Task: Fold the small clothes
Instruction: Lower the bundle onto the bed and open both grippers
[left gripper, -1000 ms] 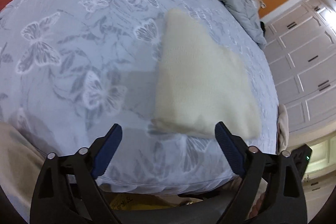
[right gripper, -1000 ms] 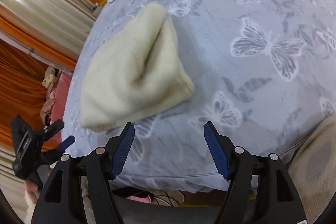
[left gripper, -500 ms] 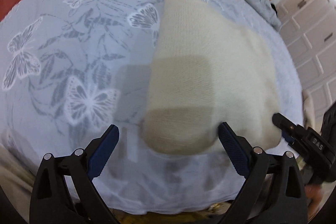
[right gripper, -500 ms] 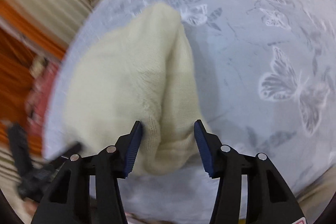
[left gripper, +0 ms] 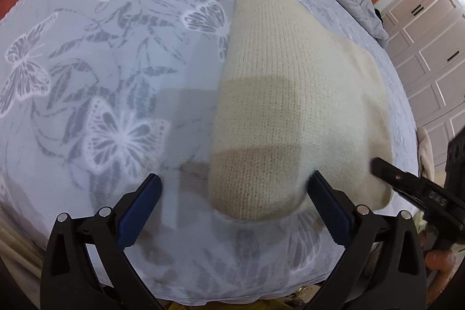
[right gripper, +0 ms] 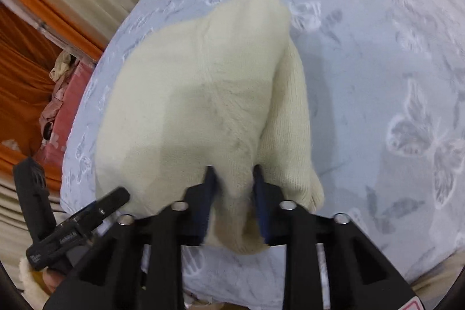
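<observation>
My right gripper [right gripper: 234,185] is clenched on a bunched near edge of the cream knit [right gripper: 197,95]. The knit lies folded on the butterfly bedspread [right gripper: 377,63], near its front edge. My left gripper [left gripper: 234,204] is released, jaws wide, straddling the knit's near left corner [left gripper: 252,193]; right pad [left gripper: 328,211] touches the fabric, left pad [left gripper: 139,211] over bare bedspread.

Two cameras, one on each gripper, both looking down close at the bed.

The left one looks over its fingers at the cream knit [left gripper: 290,112], toward 1 o'clock. The right one sits nearer, knit [right gripper: 203,95] at 12 o'clock, a bit blurry. Both share the knit and butterfly bedspread [left gripper: 101,63]; each sees the other gripper.
</observation>
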The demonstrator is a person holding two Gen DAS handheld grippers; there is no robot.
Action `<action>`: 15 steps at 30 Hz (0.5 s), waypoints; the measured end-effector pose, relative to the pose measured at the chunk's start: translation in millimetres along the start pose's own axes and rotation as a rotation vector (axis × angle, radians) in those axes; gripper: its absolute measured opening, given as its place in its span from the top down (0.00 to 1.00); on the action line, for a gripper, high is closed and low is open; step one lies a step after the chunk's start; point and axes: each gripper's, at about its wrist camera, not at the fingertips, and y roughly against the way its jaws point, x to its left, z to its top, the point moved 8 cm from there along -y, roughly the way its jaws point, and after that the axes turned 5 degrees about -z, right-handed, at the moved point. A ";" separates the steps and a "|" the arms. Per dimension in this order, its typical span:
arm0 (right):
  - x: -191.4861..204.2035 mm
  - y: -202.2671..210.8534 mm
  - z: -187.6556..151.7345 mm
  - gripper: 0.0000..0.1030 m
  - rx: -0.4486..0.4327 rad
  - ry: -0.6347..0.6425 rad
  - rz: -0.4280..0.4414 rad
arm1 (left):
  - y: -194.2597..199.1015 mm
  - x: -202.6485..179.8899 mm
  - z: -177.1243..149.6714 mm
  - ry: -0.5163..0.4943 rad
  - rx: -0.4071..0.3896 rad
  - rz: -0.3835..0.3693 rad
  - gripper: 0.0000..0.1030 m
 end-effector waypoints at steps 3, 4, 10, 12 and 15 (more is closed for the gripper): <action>-2.5 18.2 13.7 0.90 -0.073 -0.003 0.006 | 4.3 -3.0 1.0 -0.018 -0.019 0.002 0.05; -7.7 13.1 13.4 0.90 -0.058 -0.003 -0.012 | 4.6 -4.6 1.3 -0.021 -0.020 -0.005 0.05; -20.7 -8.5 4.8 0.79 0.016 -0.062 -0.049 | 0.8 -11.8 0.0 -0.072 -0.019 0.032 0.04; -14.6 11.1 4.5 0.75 -0.035 -0.050 -0.079 | 5.2 -10.9 0.8 -0.073 -0.030 0.037 0.05; -11.9 47.3 -2.1 0.48 -0.154 0.004 -0.174 | 10.8 -9.9 -0.4 -0.072 -0.040 0.049 0.06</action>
